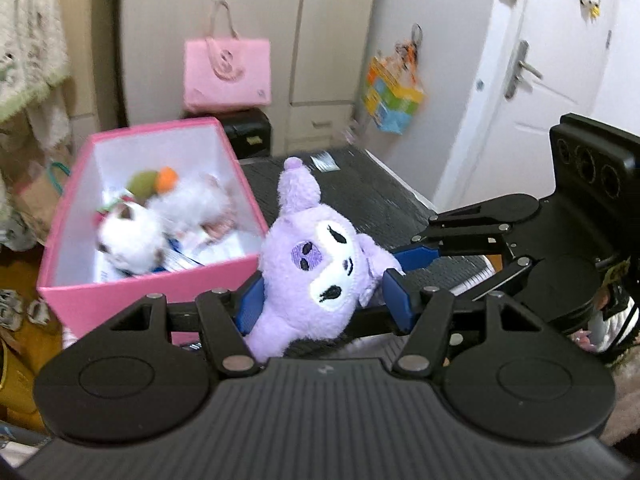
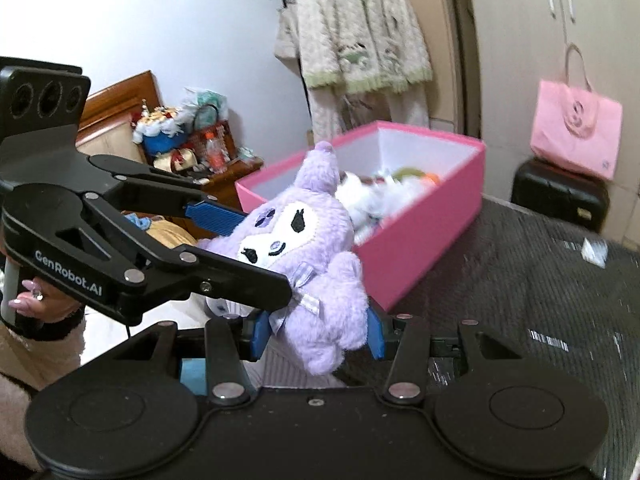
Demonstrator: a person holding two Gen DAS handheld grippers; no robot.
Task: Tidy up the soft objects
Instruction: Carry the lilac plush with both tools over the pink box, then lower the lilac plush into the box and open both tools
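Note:
A purple plush rabbit-like toy with a white face is held in the air by both grippers, just beside the pink box. My left gripper is shut on its head. My right gripper is shut on its body. In the left wrist view the right gripper reaches in from the right; in the right wrist view the left gripper comes in from the left. The open pink box holds white plush toys and a green and orange soft item.
The box stands on a dark woven surface. A pink bag sits on a black case by the wardrobe. A fluffy garment hangs on the wall, a cluttered wooden stand is at left, and a white door at right.

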